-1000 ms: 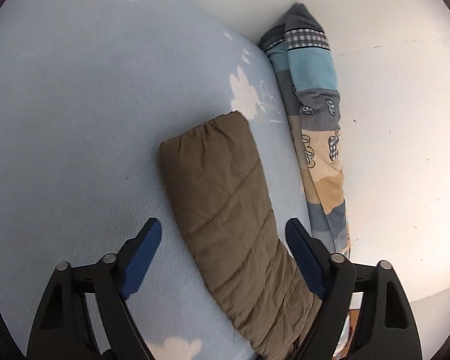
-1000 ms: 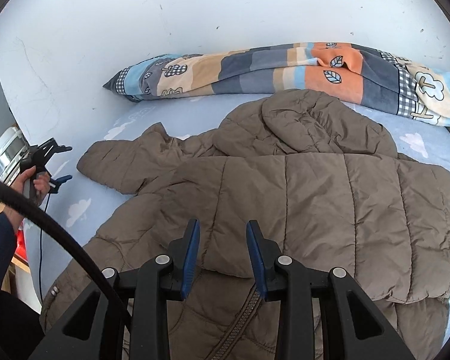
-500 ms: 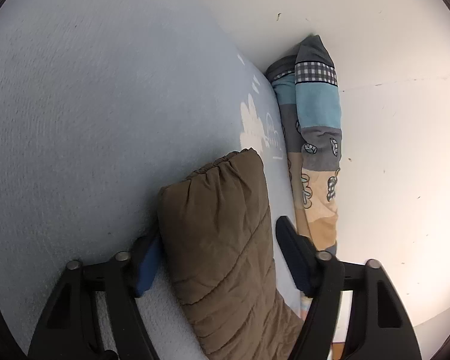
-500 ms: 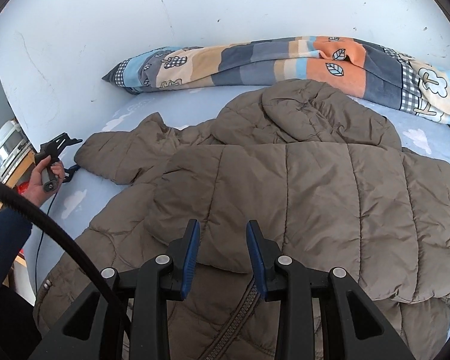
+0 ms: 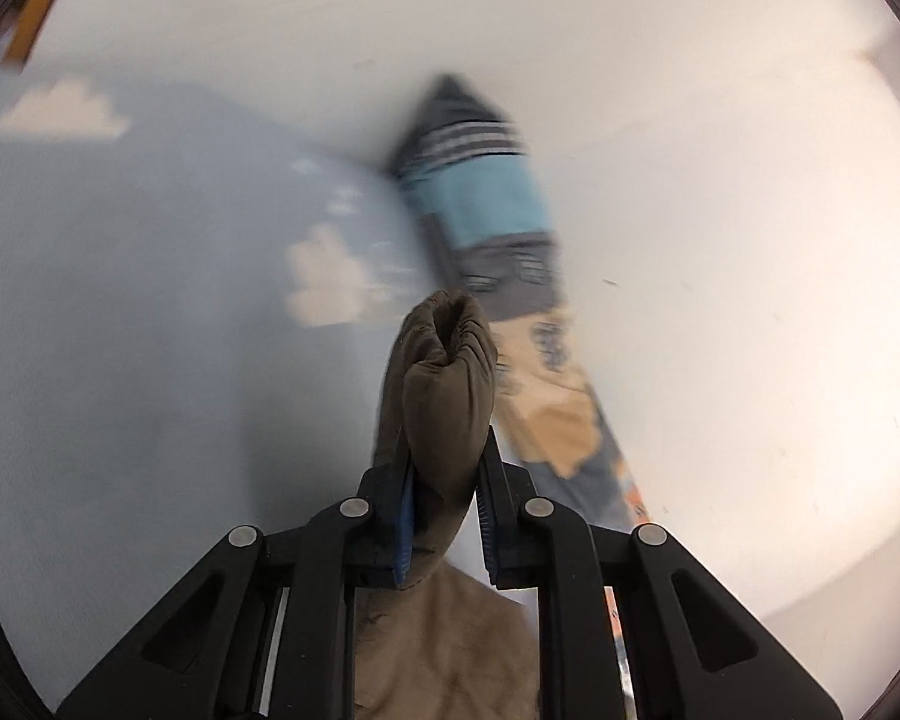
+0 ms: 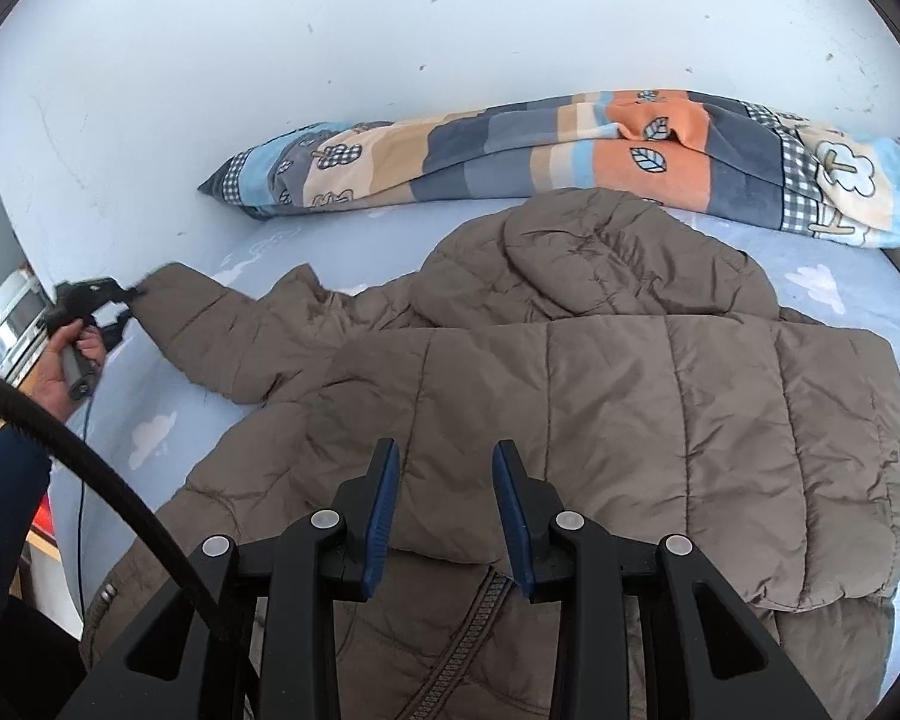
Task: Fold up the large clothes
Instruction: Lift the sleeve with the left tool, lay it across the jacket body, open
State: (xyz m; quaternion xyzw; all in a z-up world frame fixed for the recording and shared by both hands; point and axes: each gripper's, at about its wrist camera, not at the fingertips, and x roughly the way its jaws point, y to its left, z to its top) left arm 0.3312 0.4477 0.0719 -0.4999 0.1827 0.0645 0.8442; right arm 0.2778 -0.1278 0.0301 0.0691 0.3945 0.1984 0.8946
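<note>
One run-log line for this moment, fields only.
stage: sleeve fold | left gripper: shut on sleeve cuff, just closed | right gripper: open, above jacket | surface: bed sheet

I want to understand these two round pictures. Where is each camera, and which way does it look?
Left wrist: sits on the left gripper, looking along its fingers at the pinched sleeve, the bed and the wall.
Right wrist: sits on the right gripper, looking down over the jacket; a hand shows.
Both see the sleeve, bed and patterned blanket.
</note>
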